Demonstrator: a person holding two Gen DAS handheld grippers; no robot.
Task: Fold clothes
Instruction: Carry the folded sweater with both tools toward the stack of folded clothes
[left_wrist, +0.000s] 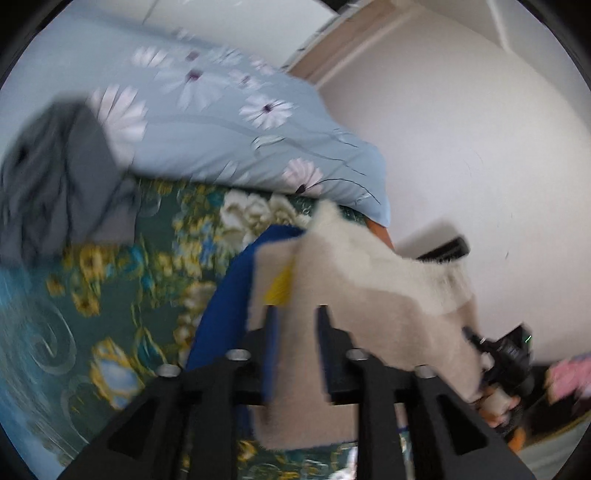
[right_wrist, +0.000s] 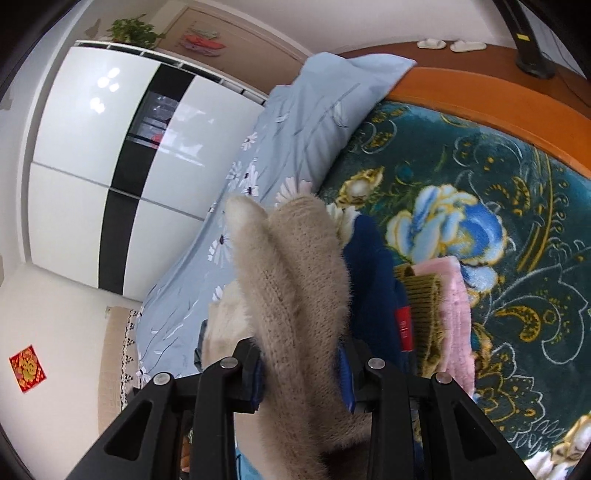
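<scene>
A fuzzy beige sweater (left_wrist: 354, 280) hangs lifted above the bed, stretched between both grippers. My left gripper (left_wrist: 295, 317) is shut on one edge of it, the knit bunched between the blue-padded fingers. In the right wrist view the same beige sweater (right_wrist: 295, 273) rises in two thick folds from my right gripper (right_wrist: 301, 363), which is shut on it. A dark blue garment (right_wrist: 373, 280) lies under the sweater on the bed, seen as a blue band (left_wrist: 221, 306) in the left wrist view. The other gripper and a hand (left_wrist: 506, 369) show at the right of the left wrist view.
A teal floral blanket (right_wrist: 480, 184) covers the bed, edged by an orange wooden frame (right_wrist: 480, 92). A pale blue flowered duvet (left_wrist: 221, 122) lies heaped behind. A grey garment (left_wrist: 55, 177) sits at the left. Folded pink and olive clothes (right_wrist: 443, 295) lie beside the blue one. A white wardrobe (right_wrist: 92, 147) stands beyond.
</scene>
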